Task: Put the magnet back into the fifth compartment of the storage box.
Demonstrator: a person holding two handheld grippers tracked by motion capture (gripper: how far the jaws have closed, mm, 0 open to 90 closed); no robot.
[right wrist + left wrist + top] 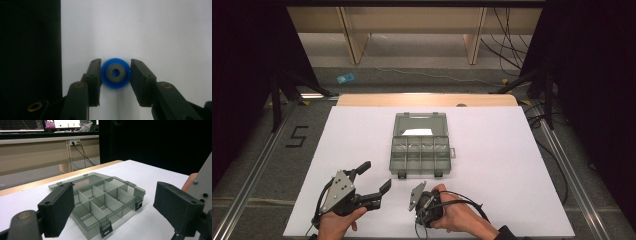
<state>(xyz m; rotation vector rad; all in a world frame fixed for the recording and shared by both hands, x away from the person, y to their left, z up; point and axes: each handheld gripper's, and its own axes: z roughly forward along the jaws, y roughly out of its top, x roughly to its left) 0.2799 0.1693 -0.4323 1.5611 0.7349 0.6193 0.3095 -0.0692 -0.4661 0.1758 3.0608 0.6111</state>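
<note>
Blue wheel (115, 73) sits clamped in the right gripper (115, 75); lifting straight toward the box (420, 150) at twelve o'clock looks best, while the left gripper (113, 212) stands wide apart.

Left gripper (374, 177) jaws wide; right gripper (115, 73) jaws clamped.

Your right claw (115, 75) pinches a small blue disc (115, 73) with a grey ring and a centre hole, lying flat on the white surface (150, 30).
</note>
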